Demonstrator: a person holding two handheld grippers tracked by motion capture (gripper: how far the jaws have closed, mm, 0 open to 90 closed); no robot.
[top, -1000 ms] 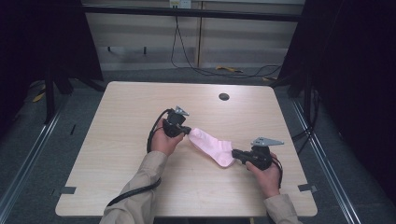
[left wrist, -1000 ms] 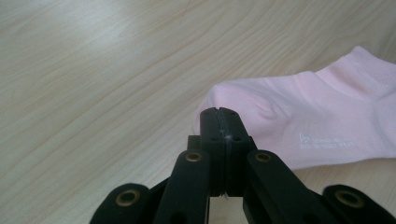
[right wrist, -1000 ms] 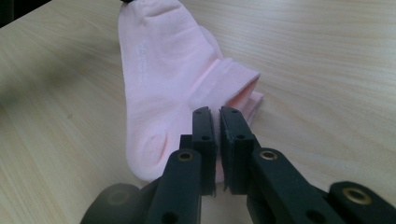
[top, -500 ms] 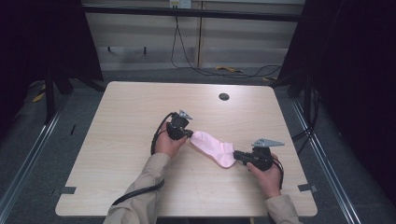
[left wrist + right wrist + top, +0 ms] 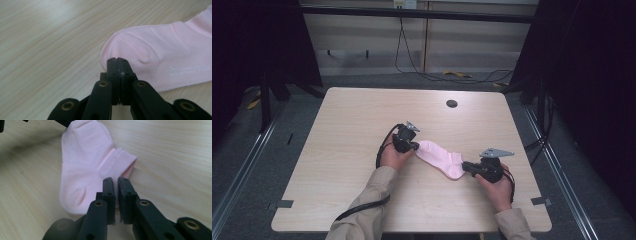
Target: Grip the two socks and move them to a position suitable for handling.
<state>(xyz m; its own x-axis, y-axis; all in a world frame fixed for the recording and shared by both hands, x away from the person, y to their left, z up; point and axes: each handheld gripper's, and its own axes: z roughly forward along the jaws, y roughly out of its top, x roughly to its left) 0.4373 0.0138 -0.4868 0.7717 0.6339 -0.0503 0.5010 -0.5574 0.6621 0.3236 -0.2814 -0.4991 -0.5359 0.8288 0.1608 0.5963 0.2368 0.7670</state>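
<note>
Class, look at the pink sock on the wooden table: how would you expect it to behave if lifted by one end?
The pink sock looks thin and soft, lying flat with small creases, so it would probably droop limply. It seems light for its size. Being knit fabric on the smooth table, it would likely drag and bunch rather than roll or tip.

Bare tabletop (image 5: pixel 352 130) lies open on the outer side of both sets of jaws. Between them the pink sock (image 5: pixel 439 156) lies flat, the one thing in the way. Well beyond the jaws, a small dark cable hole (image 5: pixel 451 103) sits flush near the far edge.
</note>
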